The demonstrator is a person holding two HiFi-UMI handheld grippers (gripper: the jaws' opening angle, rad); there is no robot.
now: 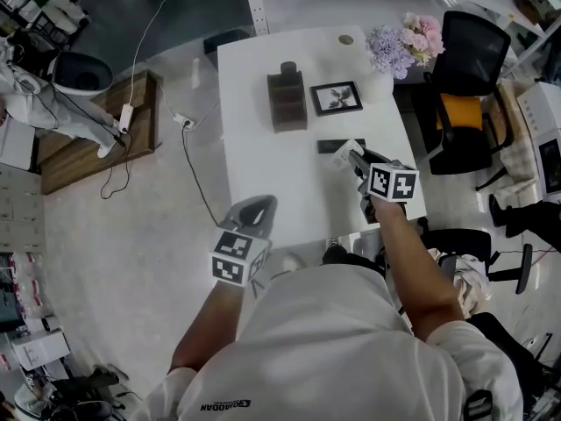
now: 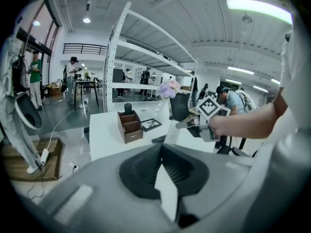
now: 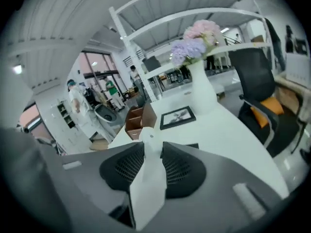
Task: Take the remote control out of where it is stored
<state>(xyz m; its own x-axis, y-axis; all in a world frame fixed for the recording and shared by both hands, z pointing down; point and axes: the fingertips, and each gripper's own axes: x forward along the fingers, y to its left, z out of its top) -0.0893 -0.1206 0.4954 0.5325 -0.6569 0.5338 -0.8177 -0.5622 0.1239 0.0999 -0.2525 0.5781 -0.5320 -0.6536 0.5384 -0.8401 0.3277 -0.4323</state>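
**Remote control (image 3: 148, 178) clamped in the right claw (image 1: 359, 167), clear of its holder**

I'm looking down on the white table (image 1: 263, 165). The brown wooden organizer (image 1: 287, 102) sits at its far side, with a picture frame (image 1: 336, 97) just beside it. The remote is well apart from both, over the near right part of the table. It is a slim white bar, pinched flat between the right claw's black pads, and its front end pokes out past them.

I'd judge it to be light, stiff plastic with a smooth skin. Weight should be no worry, but it could pivot or slide in the pads if I swing it. A hold across the narrow sides near its middle seems safest to me.

The left claw (image 1: 259, 207) hangs off the table's near edge. Its jaws look closed together and hold nothing.
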